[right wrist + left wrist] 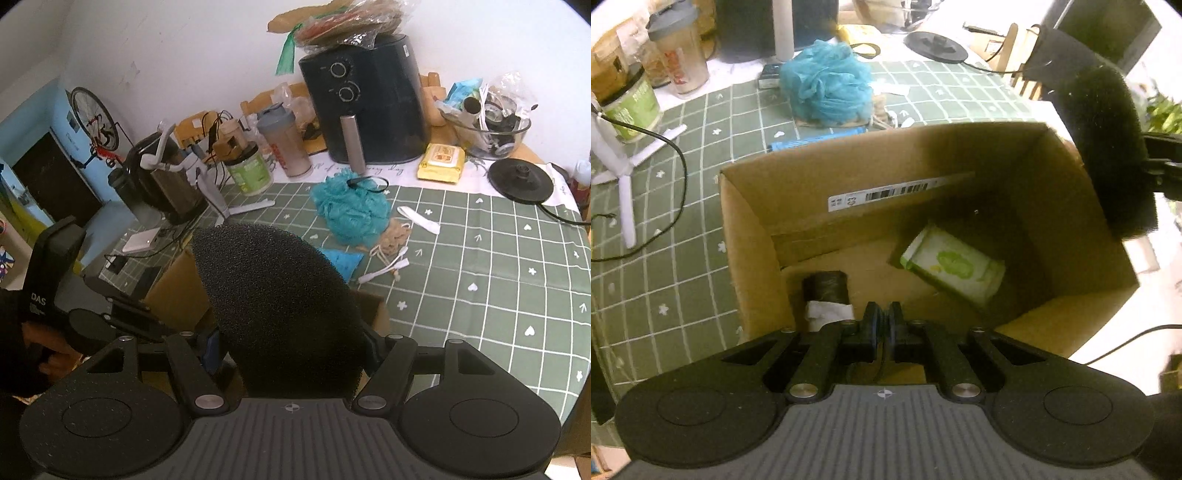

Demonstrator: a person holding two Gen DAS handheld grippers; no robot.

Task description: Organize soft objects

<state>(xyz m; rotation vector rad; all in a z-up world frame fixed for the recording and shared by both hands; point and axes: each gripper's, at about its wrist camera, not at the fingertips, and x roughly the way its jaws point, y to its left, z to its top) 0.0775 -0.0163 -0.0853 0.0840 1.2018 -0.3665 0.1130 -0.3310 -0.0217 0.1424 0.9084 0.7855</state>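
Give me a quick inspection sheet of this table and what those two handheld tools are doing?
Surface: green checked tablecloth, crowded along its far edge.
Job's things: black sponge held over the open cardboard box; box holds a green-and-white pack and a dark roll; blue mesh pouf lies on the cloth.
Clutter: air fryer, shaker bottle, green-labelled jar, yellow wipes pack, glass bowl of odds and ends.
Grippers: left gripper shut and empty above the box; right gripper clamped on the sponge.
Cables: black cord on the cloth; white cords beside the pouf.
Surroundings: white wall, bicycle wheel at left.
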